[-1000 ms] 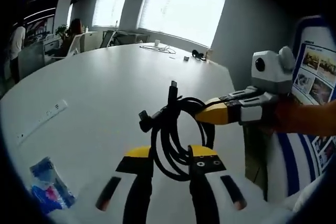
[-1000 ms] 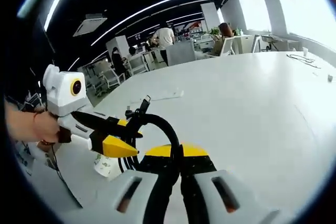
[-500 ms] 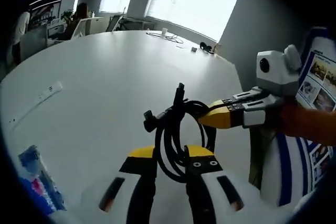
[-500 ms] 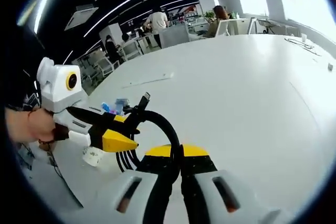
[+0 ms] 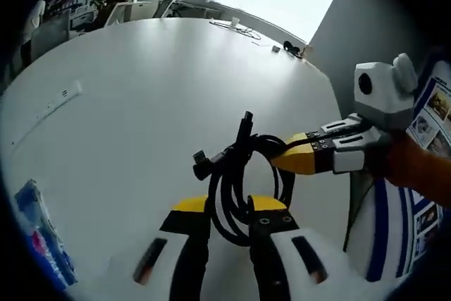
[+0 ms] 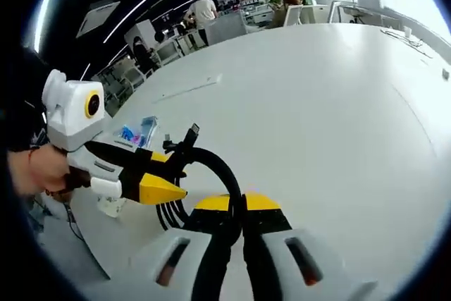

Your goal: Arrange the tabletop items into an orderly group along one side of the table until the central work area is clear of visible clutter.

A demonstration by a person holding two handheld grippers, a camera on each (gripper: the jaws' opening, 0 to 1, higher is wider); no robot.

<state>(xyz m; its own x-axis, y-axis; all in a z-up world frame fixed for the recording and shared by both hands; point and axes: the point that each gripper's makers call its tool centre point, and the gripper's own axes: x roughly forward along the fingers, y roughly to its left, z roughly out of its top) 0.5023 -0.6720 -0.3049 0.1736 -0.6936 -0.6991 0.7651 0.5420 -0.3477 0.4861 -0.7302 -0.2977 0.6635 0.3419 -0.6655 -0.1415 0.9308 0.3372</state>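
Observation:
A coiled black cable [image 5: 227, 174] hangs over the white table [image 5: 141, 89], held from two sides. My left gripper [image 5: 229, 206] is shut on the lower part of the coil, its yellow-tipped jaws rising from the bottom of the left gripper view. My right gripper [image 5: 283, 160] comes in from the right and is shut on the coil's upper loop. In the right gripper view the cable [image 6: 215, 167] arches up from my right gripper [image 6: 238, 202], with the left gripper [image 6: 165, 187] reaching in from the left. Two plug ends [image 5: 245, 119] stick up from the bundle.
A blue packet [image 5: 39, 241] [image 6: 139, 132] lies near the table edge, and a white power strip [image 5: 49, 103] [image 6: 187, 89] lies further in. A white cup [image 6: 109, 206] stands below the left gripper. Small cables [image 5: 236, 26] sit at the far end. A printed banner [image 5: 430, 125] stands beside the table.
Both views have tilted down toward the table, so more tabletop shows. The blue packet has come into the right gripper view. Both grippers keep their hold on the cable.

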